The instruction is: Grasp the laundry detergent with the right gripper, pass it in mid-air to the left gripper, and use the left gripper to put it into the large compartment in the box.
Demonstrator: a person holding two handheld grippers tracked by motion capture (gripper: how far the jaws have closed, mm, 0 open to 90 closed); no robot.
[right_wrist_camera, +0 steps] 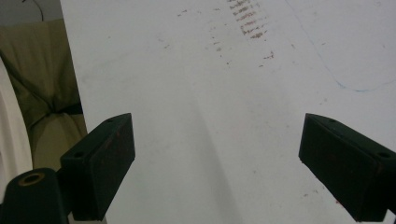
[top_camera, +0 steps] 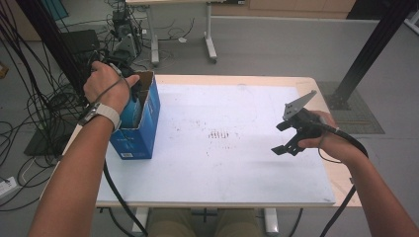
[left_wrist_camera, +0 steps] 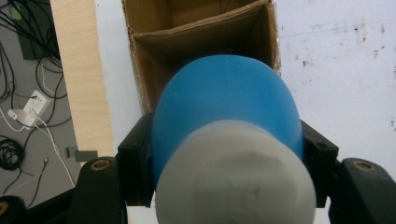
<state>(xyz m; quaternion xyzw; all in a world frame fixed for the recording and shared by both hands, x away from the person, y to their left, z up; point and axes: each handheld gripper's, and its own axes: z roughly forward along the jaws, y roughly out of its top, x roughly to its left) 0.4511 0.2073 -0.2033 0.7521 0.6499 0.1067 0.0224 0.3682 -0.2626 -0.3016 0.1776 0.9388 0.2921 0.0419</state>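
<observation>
My left claw grips a blue rounded plastic bottle with a white cap, held at the mouth of the open blue cardboard box at the worktop's left edge. In the high view my hand hides the bottle's lower part. My right claw hangs open over bare white worktop, its tips cut off.

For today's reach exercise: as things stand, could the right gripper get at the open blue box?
Probably yes. The right gripper hovers open, holding nothing, with bare white tabletop between it and the blue box. The left gripper, holding a blue bottle, crowds the opening.
</observation>
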